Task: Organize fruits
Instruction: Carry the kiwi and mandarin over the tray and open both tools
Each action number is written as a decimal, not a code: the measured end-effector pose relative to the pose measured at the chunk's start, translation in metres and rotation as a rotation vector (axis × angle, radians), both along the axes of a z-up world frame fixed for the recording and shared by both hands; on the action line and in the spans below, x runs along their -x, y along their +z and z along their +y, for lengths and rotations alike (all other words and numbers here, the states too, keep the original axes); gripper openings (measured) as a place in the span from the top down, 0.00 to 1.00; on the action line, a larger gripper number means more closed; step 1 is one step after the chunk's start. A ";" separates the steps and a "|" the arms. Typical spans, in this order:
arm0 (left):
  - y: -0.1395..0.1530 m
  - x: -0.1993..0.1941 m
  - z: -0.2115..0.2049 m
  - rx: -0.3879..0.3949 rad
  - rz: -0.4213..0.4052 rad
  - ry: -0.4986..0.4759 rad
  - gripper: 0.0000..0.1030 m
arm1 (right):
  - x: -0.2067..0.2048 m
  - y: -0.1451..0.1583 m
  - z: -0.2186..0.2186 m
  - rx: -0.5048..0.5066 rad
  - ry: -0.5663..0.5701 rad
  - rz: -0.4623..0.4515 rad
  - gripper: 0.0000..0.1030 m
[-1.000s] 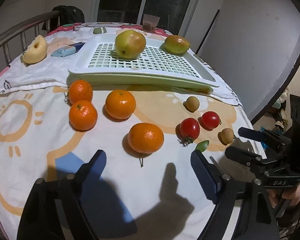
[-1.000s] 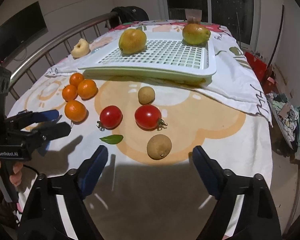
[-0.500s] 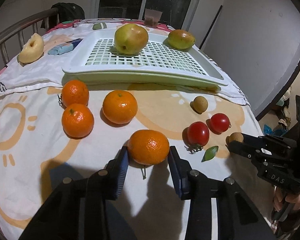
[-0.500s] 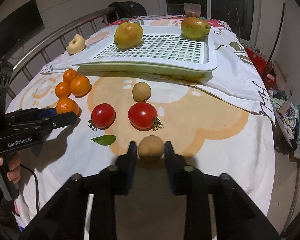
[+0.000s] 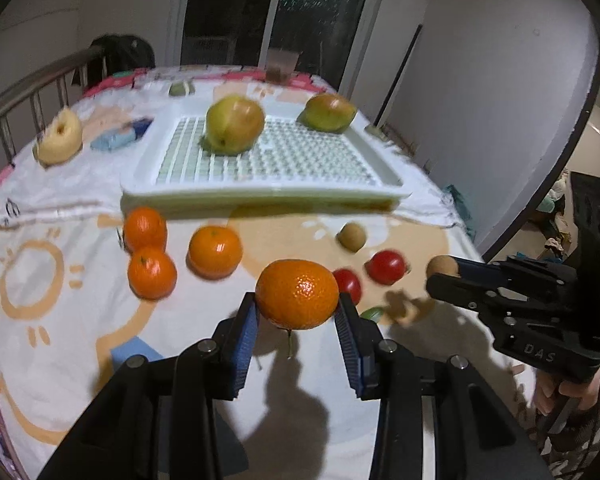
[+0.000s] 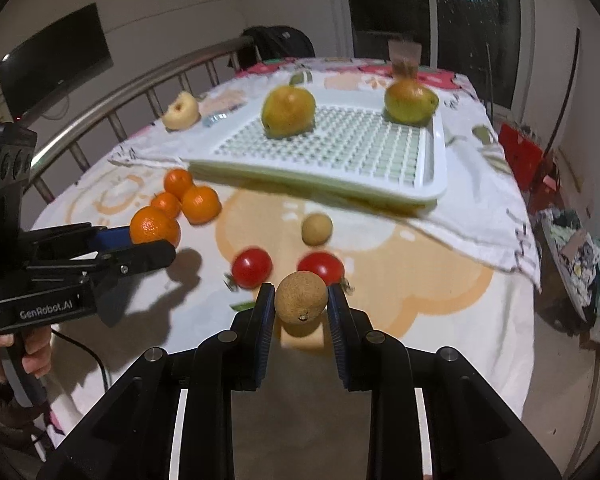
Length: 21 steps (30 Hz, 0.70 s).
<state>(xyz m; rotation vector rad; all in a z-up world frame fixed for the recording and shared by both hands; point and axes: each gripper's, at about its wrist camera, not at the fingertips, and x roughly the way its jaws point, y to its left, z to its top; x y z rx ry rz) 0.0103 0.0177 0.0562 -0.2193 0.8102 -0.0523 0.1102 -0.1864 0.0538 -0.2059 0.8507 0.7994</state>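
Fingers of the left gripper [image 5: 297, 312] pinch an orange [image 5: 297, 294], lifted off the desk [image 5: 80, 320]. The right gripper [image 6: 301, 305] pinches a small brown fruit [image 6: 301, 303], also raised. Three oranges [image 5: 152, 273], two tomatoes [image 6: 252, 267] and another brown fruit [image 6: 317, 229] lie before the tray [image 6: 436, 176], which holds two pears [image 6: 288, 111].

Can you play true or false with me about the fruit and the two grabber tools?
1. The left tool holds a round orange mandarin. True.
2. The right tool holds a red tomato. False: it grips a small round brown fruit.
3. Two yellow-green pears sit on the white slotted plastic tray. True.
4. The two red tomatoes are on the tray. False: they lie on the cloth.
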 end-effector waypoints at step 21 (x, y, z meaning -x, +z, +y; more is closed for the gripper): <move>0.080 -0.053 -0.002 -0.055 -0.159 -0.016 0.60 | -0.036 0.087 0.005 -0.101 -0.015 -0.161 0.75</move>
